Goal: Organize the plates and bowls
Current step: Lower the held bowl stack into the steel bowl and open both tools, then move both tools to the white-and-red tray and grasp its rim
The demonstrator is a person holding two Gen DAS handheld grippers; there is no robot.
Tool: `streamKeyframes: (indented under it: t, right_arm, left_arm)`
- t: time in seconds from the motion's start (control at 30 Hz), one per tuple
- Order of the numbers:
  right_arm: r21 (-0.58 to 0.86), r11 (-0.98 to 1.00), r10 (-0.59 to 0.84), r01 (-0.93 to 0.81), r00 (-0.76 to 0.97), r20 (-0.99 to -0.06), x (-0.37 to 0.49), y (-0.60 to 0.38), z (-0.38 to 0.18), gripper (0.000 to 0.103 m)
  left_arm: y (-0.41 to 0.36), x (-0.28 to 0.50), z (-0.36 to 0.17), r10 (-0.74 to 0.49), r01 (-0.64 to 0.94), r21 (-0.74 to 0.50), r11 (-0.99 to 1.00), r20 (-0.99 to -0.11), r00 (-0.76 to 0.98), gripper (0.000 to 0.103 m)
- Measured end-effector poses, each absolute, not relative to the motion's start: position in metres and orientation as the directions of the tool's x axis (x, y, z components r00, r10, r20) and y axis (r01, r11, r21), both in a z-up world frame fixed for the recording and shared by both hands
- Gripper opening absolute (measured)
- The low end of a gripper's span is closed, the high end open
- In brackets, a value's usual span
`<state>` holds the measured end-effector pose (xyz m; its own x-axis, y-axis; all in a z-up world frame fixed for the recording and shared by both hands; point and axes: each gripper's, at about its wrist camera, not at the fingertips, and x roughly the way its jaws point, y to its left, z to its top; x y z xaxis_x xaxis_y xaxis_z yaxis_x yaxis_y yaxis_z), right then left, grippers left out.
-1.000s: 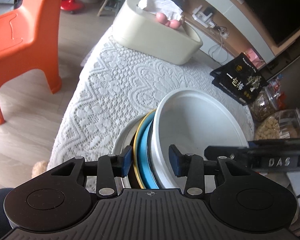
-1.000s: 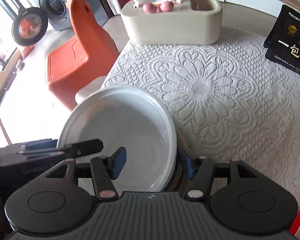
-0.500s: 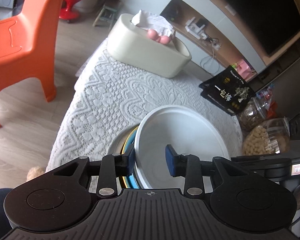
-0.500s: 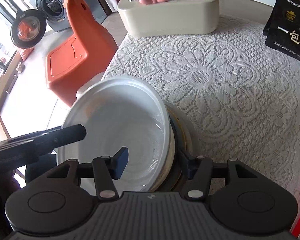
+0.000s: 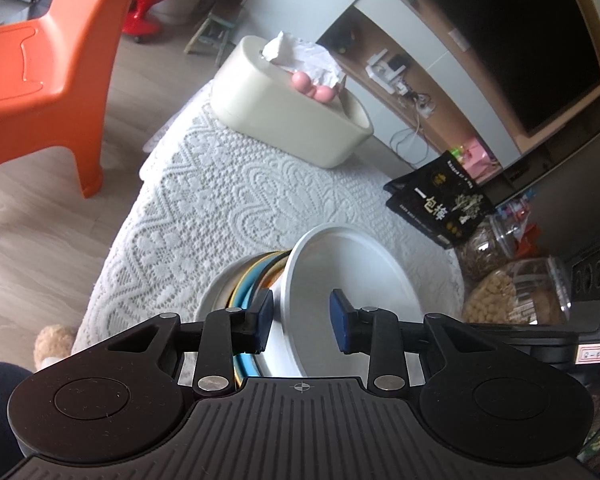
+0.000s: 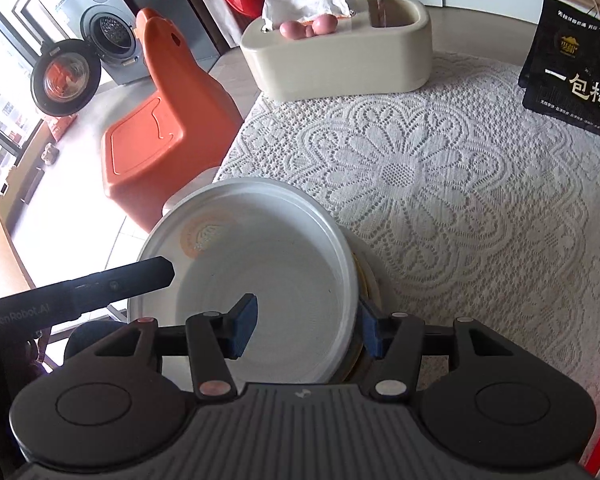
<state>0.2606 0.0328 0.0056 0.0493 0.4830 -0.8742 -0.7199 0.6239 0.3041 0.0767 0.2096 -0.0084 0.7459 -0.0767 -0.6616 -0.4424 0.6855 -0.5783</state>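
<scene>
White bowl (image 5: 352,276) tilted atop plate stack (image 5: 240,284) at worktop (image 6: 440,184) near edge. Left hand-held gripper (image 5: 302,322) closing astride bowl's left wall; right hand-held gripper (image 6: 308,330) half-open, straddling opposite rim, grip uncertain.

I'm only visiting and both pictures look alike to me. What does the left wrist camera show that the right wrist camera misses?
Only the left: a television, snack jars and blue and yellow plate rims beside the white plate. Only the right: a washing machine with its door open, and a window. Both show the white plate, the lace cloth, the tissue box, the orange chair and the black packet.
</scene>
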Motion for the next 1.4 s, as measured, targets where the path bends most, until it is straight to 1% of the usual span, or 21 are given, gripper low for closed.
streamKeyframes:
  t: [0.1, 0.27, 0.5, 0.73, 0.87, 0.93, 1.03, 1.17, 1.27, 1.4]
  right_arm:
    - [0.321, 0.622, 0.503, -0.714, 0.051, -0.863, 0.261, 0.028, 0.010, 0.054]
    - [0.334, 0.610, 0.522, -0.718, 0.048, -0.851, 0.259, 0.027, 0.013, 0.054]
    - [0.297, 0.626, 0.498, -0.721, 0.076, -0.864, 0.259, 0.028, 0.007, 0.054]
    - [0.264, 0.660, 0.512, -0.703, 0.164, -0.843, 0.260, 0.001, 0.021, 0.054]
    - [0.251, 0.680, 0.531, -0.689, 0.227, -0.816, 0.260, -0.027, 0.034, 0.054]
    - [0.241, 0.694, 0.537, -0.678, 0.266, -0.800, 0.260, -0.046, 0.040, 0.054]
    - [0.238, 0.719, 0.544, -0.653, 0.315, -0.778, 0.262, -0.078, 0.046, 0.054]
    - [0.237, 0.760, 0.538, -0.605, 0.382, -0.752, 0.265, -0.133, 0.047, 0.054]
    - [0.211, 0.793, 0.508, -0.571, 0.430, -0.746, 0.266, -0.176, 0.042, 0.054]
    - [0.154, 0.850, 0.439, -0.504, 0.516, -0.736, 0.274, -0.234, 0.027, 0.054]
  left_arm:
    - [0.208, 0.077, -0.006, -0.070, -0.437, -0.573, 0.694, -0.658, 0.750, 0.034]
    - [0.213, 0.081, -0.015, -0.059, -0.468, -0.564, 0.680, -0.679, 0.732, 0.034]
    - [0.209, 0.077, -0.010, -0.059, -0.458, -0.568, 0.684, -0.669, 0.741, 0.032]
    - [0.204, 0.066, 0.006, 0.042, -0.498, -0.540, 0.679, -0.649, 0.760, 0.032]
    - [0.190, 0.059, 0.026, 0.098, -0.496, -0.521, 0.695, -0.615, 0.783, 0.032]
    - [0.179, 0.060, 0.038, 0.106, -0.479, -0.513, 0.713, -0.596, 0.796, 0.032]
    - [0.154, 0.069, 0.050, 0.078, -0.434, -0.491, 0.755, -0.591, 0.803, 0.032]
    - [0.108, 0.092, 0.057, -0.011, -0.339, -0.469, 0.816, -0.598, 0.802, 0.032]
    - [0.068, 0.121, 0.052, -0.094, -0.263, -0.457, 0.850, -0.623, 0.777, 0.032]
    - [0.010, 0.170, 0.029, -0.218, -0.166, -0.463, 0.871, -0.666, 0.714, 0.032]
